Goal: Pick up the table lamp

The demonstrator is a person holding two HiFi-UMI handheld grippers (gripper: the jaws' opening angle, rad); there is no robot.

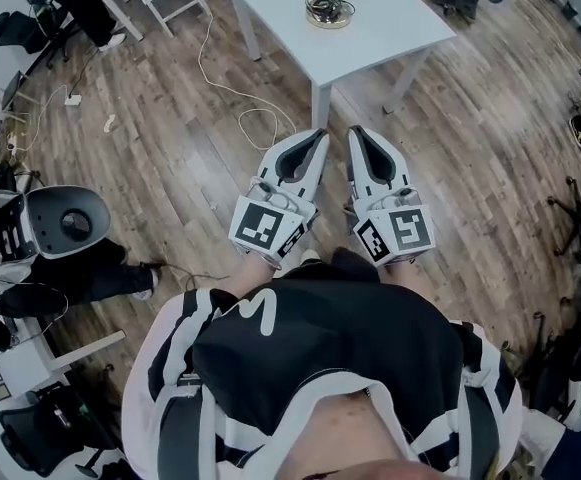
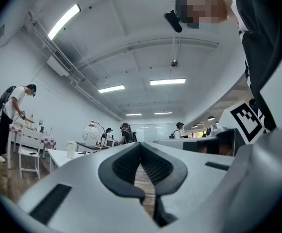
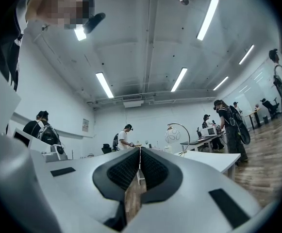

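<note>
Just one table lamp [image 1: 328,9], and it sat on the white table [image 1: 395,30] up ahead. Left gripper [image 1: 318,136] and right gripper [image 1: 354,133] were side by side, roughly level, both closed and empty.

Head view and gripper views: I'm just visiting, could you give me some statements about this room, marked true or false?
1. The left gripper and right gripper have shut, empty jaws. True.
2. The right gripper holds the table lamp. False: it stands on the white table ahead.
3. The floor looks like wood planks. True.
4. Nobody else is in the room. False: other people stand at tables.
</note>
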